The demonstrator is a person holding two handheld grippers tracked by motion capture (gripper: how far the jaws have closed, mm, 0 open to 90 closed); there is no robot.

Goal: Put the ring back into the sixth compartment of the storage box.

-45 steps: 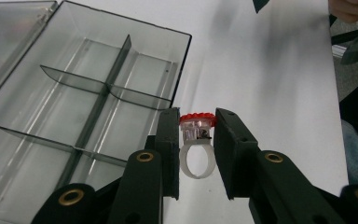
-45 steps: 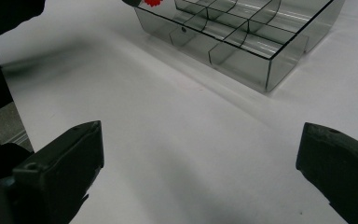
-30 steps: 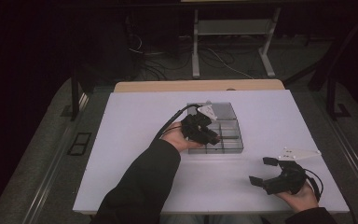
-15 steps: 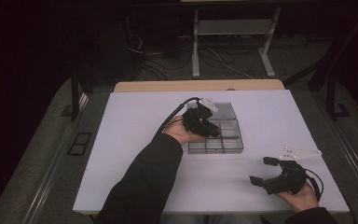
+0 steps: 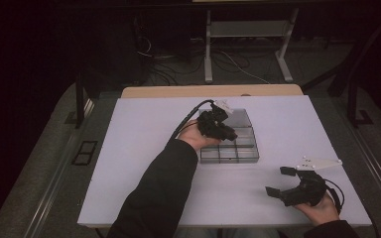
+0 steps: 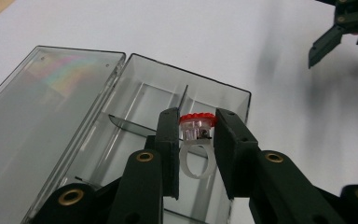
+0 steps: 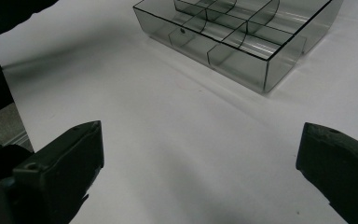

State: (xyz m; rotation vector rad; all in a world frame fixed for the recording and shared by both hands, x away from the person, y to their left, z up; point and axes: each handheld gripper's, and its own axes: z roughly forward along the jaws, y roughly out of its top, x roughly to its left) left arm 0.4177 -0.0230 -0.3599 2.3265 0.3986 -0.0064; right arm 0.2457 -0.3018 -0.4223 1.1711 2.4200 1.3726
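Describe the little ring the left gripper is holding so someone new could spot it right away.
On the white table stands a clear, smoky compartment box with its lid open. Above it, the left gripper pinches a toy ring. It has a see-through plastic band and a bright red round top, the one colourful thing there.

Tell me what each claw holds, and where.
Left claw pinches a clear plastic ring with a red top by its head. Right claw stands open, holding nothing.

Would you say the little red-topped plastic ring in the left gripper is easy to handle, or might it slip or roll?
The ring looks light and stiff: thin clear plastic. Its smooth surface may slip between the left gripper pads. Released, its round band would probably roll in the compartment box.
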